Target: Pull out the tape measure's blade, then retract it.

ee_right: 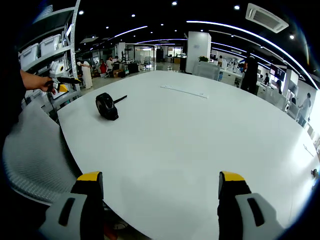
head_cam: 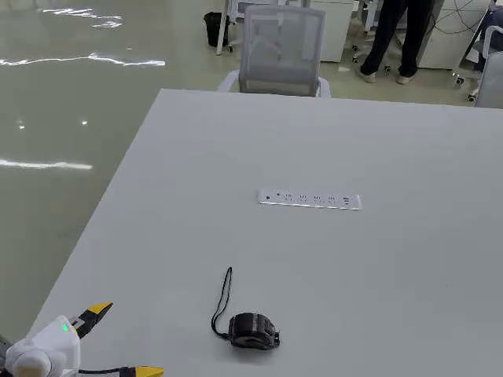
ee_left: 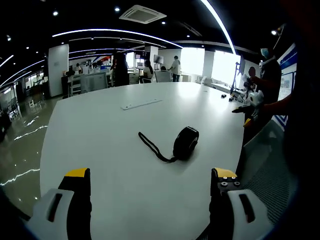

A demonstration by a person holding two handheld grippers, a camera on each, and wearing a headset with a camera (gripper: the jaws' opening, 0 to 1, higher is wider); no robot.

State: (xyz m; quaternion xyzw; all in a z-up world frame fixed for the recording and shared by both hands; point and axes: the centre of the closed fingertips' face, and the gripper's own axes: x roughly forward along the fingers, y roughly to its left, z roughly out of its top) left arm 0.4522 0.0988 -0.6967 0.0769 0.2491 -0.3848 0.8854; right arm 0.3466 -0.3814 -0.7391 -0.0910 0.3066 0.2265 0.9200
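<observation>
Near the front edge of the table (head_cam: 330, 133), the tape measure (head_cam: 254, 331) lies loose, strap (head_cam: 224, 294) trailing, apart from the left gripper (ee_left: 150, 175) and right gripper (ee_right: 160, 176), both spread and empty; a clumsy approach could shove the tape measure away or catch only the strap

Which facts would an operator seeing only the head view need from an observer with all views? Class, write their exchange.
Operator: Is the right gripper open?
Observer: Yes, its jaws stand wide apart, empty, at the edge of the table.
Operator: How is the tape measure placed from it?
Observer: It lies well ahead, toward the left of the right gripper view, with nothing touching it.
</observation>
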